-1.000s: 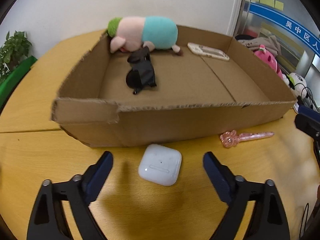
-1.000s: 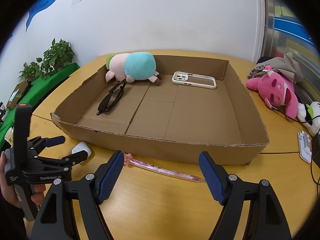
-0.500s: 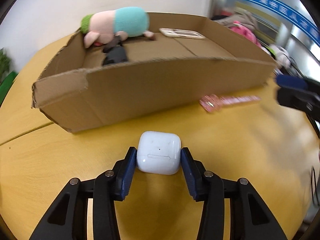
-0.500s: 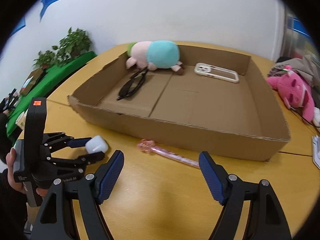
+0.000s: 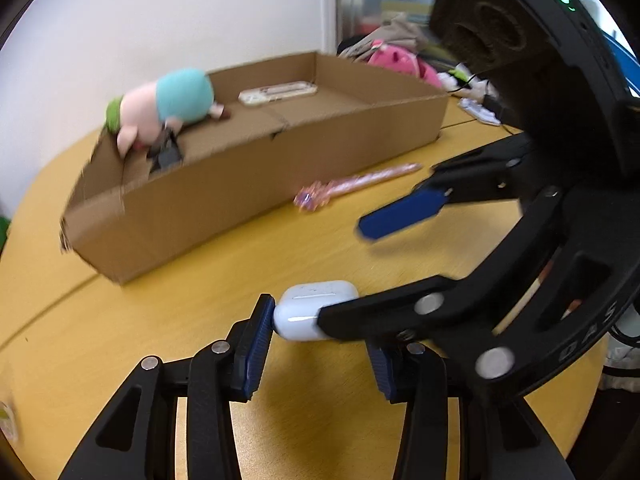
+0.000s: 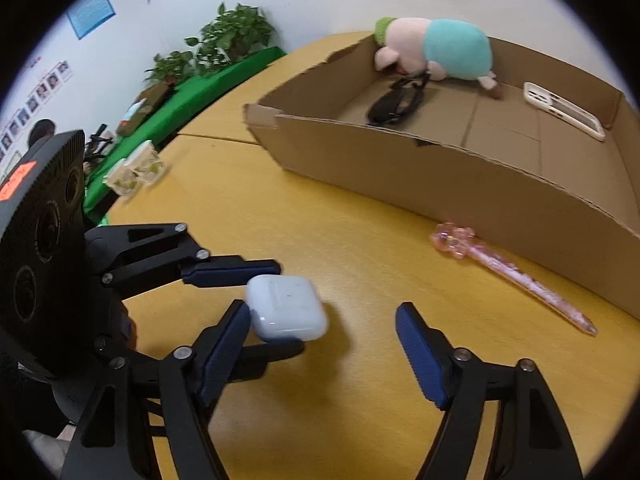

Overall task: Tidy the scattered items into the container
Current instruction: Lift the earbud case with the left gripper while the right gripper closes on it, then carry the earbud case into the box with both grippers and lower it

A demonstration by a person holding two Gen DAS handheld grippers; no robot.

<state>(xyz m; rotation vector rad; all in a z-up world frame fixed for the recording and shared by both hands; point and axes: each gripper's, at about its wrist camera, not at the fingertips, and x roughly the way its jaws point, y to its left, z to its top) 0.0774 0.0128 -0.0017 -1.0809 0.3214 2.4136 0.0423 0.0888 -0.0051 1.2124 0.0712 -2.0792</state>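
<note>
- While pinched between the blue pads of the left gripper (image 6: 276, 308), low on the left of the right wrist view, looks glossy and hard-shelled: white rounded-square plastic earbud case (image 6: 286, 306), corners soft, lid seam and one small dot showing on top.
- Closed partway on that case, pads against two opposite flanks. Held a little above the yellow wooden tabletop (image 6: 320, 208), judging by the shadow beneath.
- Lower centre: right gripper (image 6: 322, 320), jaws closing yet wide apart, pressing on nothing. Case edge just beside its left pad; touching or not, impossible to tell.
- Step in hand, by judgement: carrying the picked case to the container. Pick done, drop not yet made.
- Next move calls for raising the case above the near wall of the shallow brown cardboard box (image 6: 460, 184) at upper right. Then crossing that wall and opening over bare floor.
- Best kept clear of the pink-and-teal plush pig (image 6: 440, 50), black sunglasses (image 6: 394, 106) and white phone case (image 6: 564, 110) already inside, towards the far wall.
- Slick, rounded shell, so likely to slip if the pads ease early. Firm squeeze wanted until well over the box.
- Far right, on the tabletop near the outside of the box's near wall: pink translucent wand-shaped pen (image 6: 512, 276), not yet tidied. Probably the right gripper's job.
</note>
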